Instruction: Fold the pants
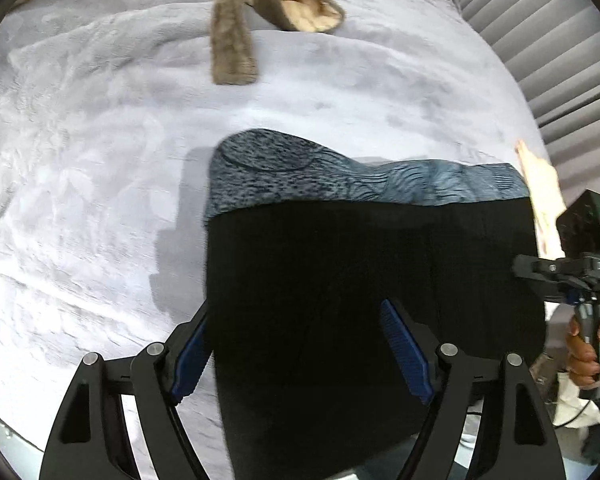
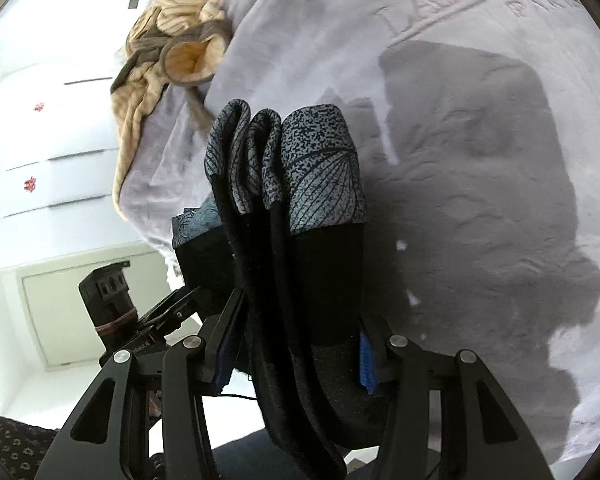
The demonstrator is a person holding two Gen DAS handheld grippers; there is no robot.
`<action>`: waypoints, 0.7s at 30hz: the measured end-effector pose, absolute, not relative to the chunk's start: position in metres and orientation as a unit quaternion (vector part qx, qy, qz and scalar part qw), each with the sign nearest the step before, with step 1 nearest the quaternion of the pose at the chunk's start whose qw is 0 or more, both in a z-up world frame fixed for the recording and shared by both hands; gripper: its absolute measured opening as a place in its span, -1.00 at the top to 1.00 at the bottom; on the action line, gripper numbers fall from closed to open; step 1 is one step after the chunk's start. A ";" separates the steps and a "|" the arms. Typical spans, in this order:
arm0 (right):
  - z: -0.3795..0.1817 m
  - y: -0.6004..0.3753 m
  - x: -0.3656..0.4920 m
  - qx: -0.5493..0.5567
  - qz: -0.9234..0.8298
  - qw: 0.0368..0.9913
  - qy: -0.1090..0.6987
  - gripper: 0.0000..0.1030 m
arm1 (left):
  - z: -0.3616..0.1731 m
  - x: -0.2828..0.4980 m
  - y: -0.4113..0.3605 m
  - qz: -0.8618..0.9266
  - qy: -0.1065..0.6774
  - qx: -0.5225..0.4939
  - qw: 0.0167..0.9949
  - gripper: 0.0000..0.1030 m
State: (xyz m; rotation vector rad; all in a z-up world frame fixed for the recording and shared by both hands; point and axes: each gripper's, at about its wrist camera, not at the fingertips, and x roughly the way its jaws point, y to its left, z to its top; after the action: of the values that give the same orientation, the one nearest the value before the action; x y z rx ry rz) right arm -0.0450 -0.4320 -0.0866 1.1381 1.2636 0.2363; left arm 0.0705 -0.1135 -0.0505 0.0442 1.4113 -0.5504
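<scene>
The pants (image 1: 364,280) are black with a grey-blue patterned band and hang folded in layers above a pale grey blanket (image 1: 100,160). My left gripper (image 1: 296,344) has its blue-padded fingers on either side of one edge of the black fabric. My right gripper (image 2: 296,348) is shut on the bunched folds of the pants (image 2: 300,240), whose patterned ends point away from the camera. The right gripper also shows in the left wrist view (image 1: 540,272) at the pants' right edge.
A tan and beige garment (image 1: 276,4) lies crumpled at the far side of the blanket; it also shows in the right wrist view (image 2: 168,60). A white wall and door (image 2: 60,200) are on the left of the right wrist view.
</scene>
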 end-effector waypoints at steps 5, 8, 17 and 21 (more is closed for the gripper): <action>-0.089 -0.432 -0.043 0.431 0.061 0.679 0.591 -0.25 | -0.060 0.078 -0.115 -0.228 0.643 0.025 0.731 -0.81; -0.083 -0.427 -0.041 0.375 0.035 0.697 0.610 -0.32 | -0.064 0.079 -0.117 -0.219 0.646 0.026 0.731 -0.85; -0.064 -0.418 -0.049 0.280 -0.012 0.713 0.643 -0.54 | -0.051 0.071 -0.131 -0.173 0.649 0.076 0.737 -0.97; -0.055 -0.419 -0.057 0.255 -0.010 0.716 0.650 -0.54 | -0.038 0.059 -0.136 -0.152 0.646 0.074 0.744 -0.97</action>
State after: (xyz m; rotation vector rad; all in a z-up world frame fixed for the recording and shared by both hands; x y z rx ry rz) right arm -0.0567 -0.4190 -0.0551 0.5650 1.4397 -0.0221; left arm 0.0590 -0.1356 -0.0381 0.1630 1.4153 -0.3335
